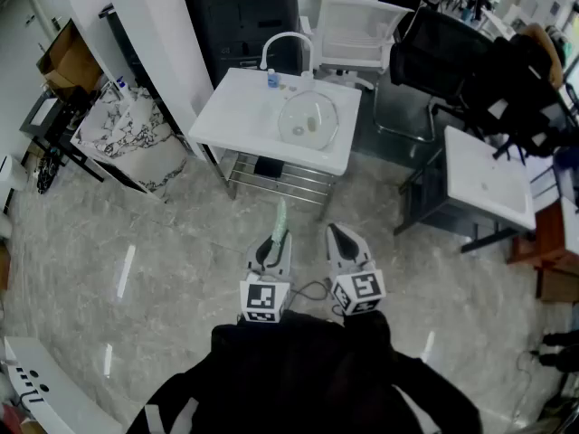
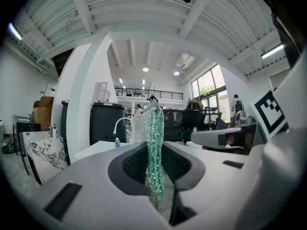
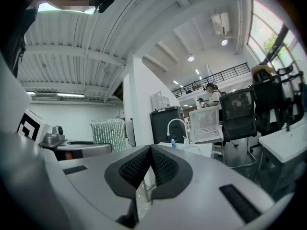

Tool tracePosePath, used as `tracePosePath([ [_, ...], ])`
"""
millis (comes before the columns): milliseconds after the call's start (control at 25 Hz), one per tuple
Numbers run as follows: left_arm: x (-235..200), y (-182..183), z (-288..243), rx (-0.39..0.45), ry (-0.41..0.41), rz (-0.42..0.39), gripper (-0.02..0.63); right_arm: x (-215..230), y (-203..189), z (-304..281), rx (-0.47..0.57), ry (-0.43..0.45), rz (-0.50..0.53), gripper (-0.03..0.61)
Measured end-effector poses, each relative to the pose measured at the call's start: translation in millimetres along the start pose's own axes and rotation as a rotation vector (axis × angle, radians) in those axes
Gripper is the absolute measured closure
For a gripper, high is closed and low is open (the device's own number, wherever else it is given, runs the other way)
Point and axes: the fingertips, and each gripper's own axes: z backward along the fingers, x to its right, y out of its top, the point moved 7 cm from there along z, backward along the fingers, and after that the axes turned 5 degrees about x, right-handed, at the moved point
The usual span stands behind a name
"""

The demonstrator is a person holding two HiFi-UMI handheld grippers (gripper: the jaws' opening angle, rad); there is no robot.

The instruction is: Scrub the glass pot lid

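My left tongs [image 2: 154, 153] gripped a green scrub pad [image 2: 154, 128], upright and edge-on. My right tongs [image 3: 149, 153] were clenched on nothing. The glass lid [image 1: 308, 118] lay flat in the white sink [image 1: 233, 108], well apart from both. The label on the blue bottle [image 1: 272, 80] was too small to read.

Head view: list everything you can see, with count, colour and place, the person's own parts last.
glass pot lid: one, clear, lying on the sink table.
sink table: one, white, top centre.
faucet: one, white, at the sink table's rear.
bottle: one, blue, beside the faucet.
wire rack: one, metal, under the sink table.
white chair: one, behind the sink table.
black chair: one, upper right.
cabinet: one, black, behind the faucet.
second table: one, white, right.
scrub pad: one, green and silver, lower centre.
left hand-held gripper: grey, shut on the scrub pad.
right hand-held gripper: grey, shut, empty.
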Motion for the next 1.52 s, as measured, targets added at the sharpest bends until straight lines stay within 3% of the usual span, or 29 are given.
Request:
tracePosePath([
  [200,-33,-10,-15,-0.003,-0.022,0.015,0.551,-5,-6,-25,0.025,-0.016,-0.01,0.577],
  [440,-76,-18,-36,-0.008,-0.101,0.052,0.551,-13,-9,-55,0.035,-0.121,-0.028,0.577],
  [920,-147,-27,-54,-0.012,-0.242,0.043,0.551,-72,-17,-109,0.033,-0.244,0.012,0.577],
  [1280,-171,-38,-81,-0.041,-0.23,0.068,0.551,-61,-24,-144,0.002,-0.244,0.016,0.575],
  [1520,-184,-38,-114,-0.054,-0.216,0.023,0.551,-33,-29,-176,0.005,-0.257,0.001,0.575],
])
